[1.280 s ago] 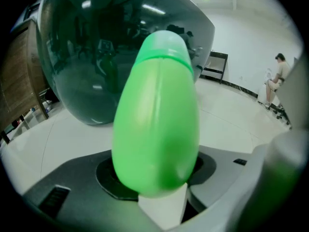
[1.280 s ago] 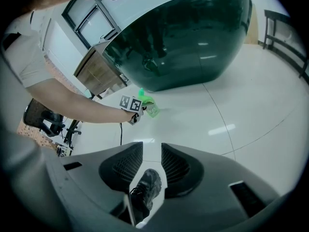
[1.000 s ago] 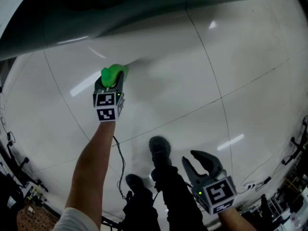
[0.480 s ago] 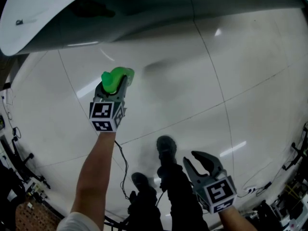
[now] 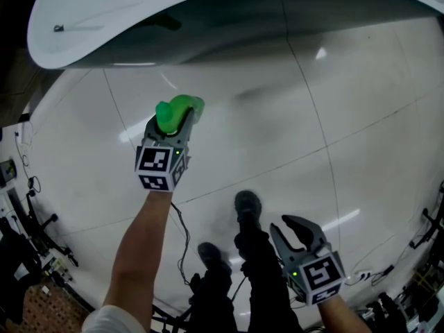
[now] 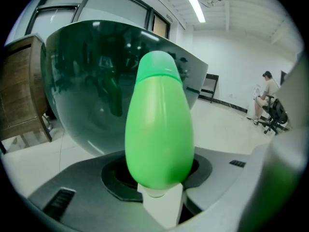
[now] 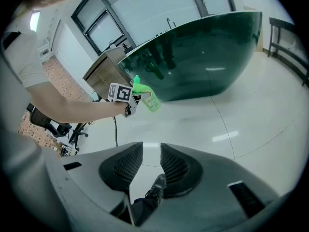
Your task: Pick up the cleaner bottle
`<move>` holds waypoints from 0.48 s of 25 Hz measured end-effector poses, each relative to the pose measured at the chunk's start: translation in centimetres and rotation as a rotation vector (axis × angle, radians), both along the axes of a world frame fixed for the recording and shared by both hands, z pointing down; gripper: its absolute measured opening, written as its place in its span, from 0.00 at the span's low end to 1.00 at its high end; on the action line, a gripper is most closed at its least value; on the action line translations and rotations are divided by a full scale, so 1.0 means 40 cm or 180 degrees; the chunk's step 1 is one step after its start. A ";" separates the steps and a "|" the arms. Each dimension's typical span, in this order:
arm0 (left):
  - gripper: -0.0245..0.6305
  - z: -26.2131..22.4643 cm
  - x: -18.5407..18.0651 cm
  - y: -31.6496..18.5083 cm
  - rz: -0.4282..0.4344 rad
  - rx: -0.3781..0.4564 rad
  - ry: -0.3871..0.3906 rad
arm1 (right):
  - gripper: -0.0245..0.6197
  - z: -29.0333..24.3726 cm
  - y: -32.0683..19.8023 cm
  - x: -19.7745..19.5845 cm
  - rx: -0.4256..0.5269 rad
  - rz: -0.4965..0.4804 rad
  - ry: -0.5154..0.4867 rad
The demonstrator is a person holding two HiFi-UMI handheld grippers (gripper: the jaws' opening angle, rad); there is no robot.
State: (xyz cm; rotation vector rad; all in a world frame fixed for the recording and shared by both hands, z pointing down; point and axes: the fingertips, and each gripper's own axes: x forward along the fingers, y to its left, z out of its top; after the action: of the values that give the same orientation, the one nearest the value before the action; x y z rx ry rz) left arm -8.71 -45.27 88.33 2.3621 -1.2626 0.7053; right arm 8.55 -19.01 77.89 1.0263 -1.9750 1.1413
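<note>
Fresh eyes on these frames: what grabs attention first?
The bright green cleaner bottle, clamped in the left gripper and held clear above the glossy white floor, left of centre in the head view. Next, the big dark green bathtub across the top. The right gripper hangs empty at bottom right, jaws slightly apart, beside the person's shoes.
</note>
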 end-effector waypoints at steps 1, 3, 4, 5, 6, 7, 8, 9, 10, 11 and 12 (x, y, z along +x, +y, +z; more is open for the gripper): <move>0.29 -0.016 -0.001 0.007 0.0012 0.0002 0.0003 | 0.23 -0.009 0.003 -0.005 0.0001 0.0004 -0.0015; 0.29 -0.057 0.002 0.018 0.0030 0.0011 0.0026 | 0.23 -0.029 0.007 -0.013 0.0012 0.0013 -0.0045; 0.29 -0.081 0.007 0.022 0.0036 0.0021 0.0045 | 0.23 -0.039 0.008 -0.016 0.0028 0.0011 -0.0061; 0.29 -0.105 0.011 0.027 0.0044 0.0029 0.0061 | 0.23 -0.051 0.008 -0.018 0.0046 0.0007 -0.0076; 0.29 -0.127 0.015 0.036 0.0056 0.0032 0.0073 | 0.23 -0.062 0.009 -0.020 0.0059 0.0005 -0.0090; 0.29 -0.149 0.017 0.046 0.0070 0.0031 0.0085 | 0.23 -0.074 0.011 -0.022 0.0067 0.0004 -0.0098; 0.29 -0.171 0.016 0.056 0.0081 0.0032 0.0100 | 0.23 -0.086 0.013 -0.025 0.0072 0.0000 -0.0100; 0.29 -0.196 0.015 0.067 0.0088 0.0037 0.0118 | 0.23 -0.099 0.016 -0.029 0.0076 -0.0005 -0.0097; 0.29 -0.221 0.015 0.079 0.0096 0.0043 0.0135 | 0.23 -0.111 0.019 -0.033 0.0085 -0.0010 -0.0095; 0.29 -0.246 0.016 0.090 0.0106 0.0050 0.0151 | 0.23 -0.124 0.019 -0.037 0.0111 -0.0017 -0.0106; 0.29 -0.270 0.018 0.102 0.0116 0.0066 0.0172 | 0.23 -0.136 0.017 -0.042 0.0155 -0.0027 -0.0125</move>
State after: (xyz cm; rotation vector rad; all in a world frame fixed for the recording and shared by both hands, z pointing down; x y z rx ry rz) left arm -8.00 -41.20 77.52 2.4097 -1.2129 0.6381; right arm 6.88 -18.32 72.45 1.0266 -2.0451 1.1219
